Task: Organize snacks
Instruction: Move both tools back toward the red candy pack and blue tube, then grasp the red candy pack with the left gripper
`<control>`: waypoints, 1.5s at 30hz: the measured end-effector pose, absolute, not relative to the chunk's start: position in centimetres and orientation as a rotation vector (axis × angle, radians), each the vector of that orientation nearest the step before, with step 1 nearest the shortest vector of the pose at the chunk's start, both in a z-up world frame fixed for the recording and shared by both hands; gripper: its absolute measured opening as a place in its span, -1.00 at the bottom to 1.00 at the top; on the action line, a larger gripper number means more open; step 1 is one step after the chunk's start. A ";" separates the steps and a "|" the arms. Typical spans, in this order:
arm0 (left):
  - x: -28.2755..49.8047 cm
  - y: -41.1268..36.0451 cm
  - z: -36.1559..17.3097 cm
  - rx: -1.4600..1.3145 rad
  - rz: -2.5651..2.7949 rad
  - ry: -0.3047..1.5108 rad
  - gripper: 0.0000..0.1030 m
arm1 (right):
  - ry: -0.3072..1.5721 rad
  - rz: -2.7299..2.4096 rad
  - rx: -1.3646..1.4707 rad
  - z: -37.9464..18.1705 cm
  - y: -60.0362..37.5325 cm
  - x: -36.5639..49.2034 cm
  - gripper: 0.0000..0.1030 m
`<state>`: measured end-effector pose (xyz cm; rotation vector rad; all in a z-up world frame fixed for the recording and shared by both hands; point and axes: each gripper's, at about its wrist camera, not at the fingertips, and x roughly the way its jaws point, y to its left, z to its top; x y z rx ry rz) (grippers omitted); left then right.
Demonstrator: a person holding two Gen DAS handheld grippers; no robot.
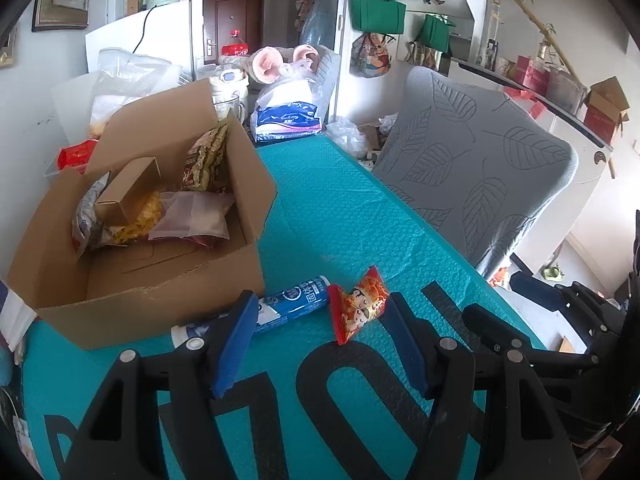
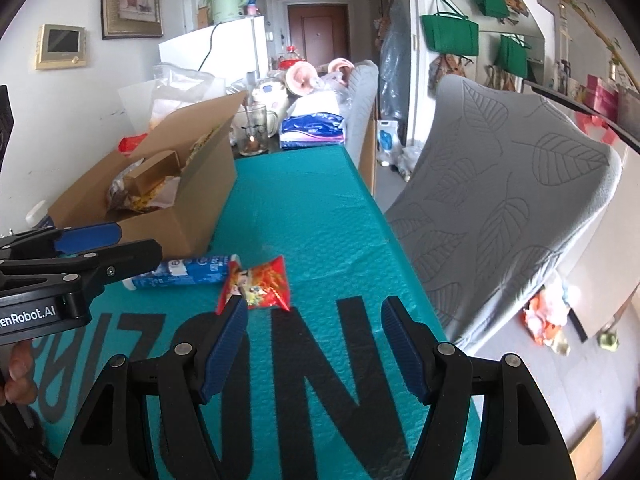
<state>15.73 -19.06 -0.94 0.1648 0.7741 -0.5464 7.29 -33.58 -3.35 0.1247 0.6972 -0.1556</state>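
An open cardboard box [image 1: 168, 292] [image 2: 172, 224] stands on the teal mat and holds several snack packs and a small brown carton [image 1: 128, 192]. In front of it lie a blue tube pack [image 1: 288, 304] [image 2: 188, 274] and a red snack packet [image 1: 358, 304] [image 2: 260, 282], touching end to end. My left gripper [image 1: 320, 328] hovers open just short of both, nothing between its blue pads. My right gripper [image 2: 314, 328] is open too, above the mat to the right of the red packet. The left gripper's side [image 2: 76, 260] shows in the right wrist view.
A grey leaf-patterned chair back [image 1: 472, 172] [image 2: 508, 200] stands close along the table's right edge. Beyond the mat's far end are a blue tissue pack [image 1: 288, 118] [image 2: 312, 128], a glass mug [image 2: 252, 130], plastic bags and a white fridge [image 2: 216, 48].
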 end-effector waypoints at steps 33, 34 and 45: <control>20.8 -25.6 -8.9 0.087 -0.510 0.990 0.26 | 0.815 -0.250 0.166 -5.5 -40.1 9.5 0.35; 20.7 -25.5 -9.1 0.095 -0.524 0.987 0.08 | 0.819 -0.252 0.166 -5.6 -40.1 9.5 0.35; 19.4 -22.7 -7.5 0.049 -0.614 1.005 -0.12 | 0.825 -0.203 0.158 -5.3 -38.3 10.1 0.35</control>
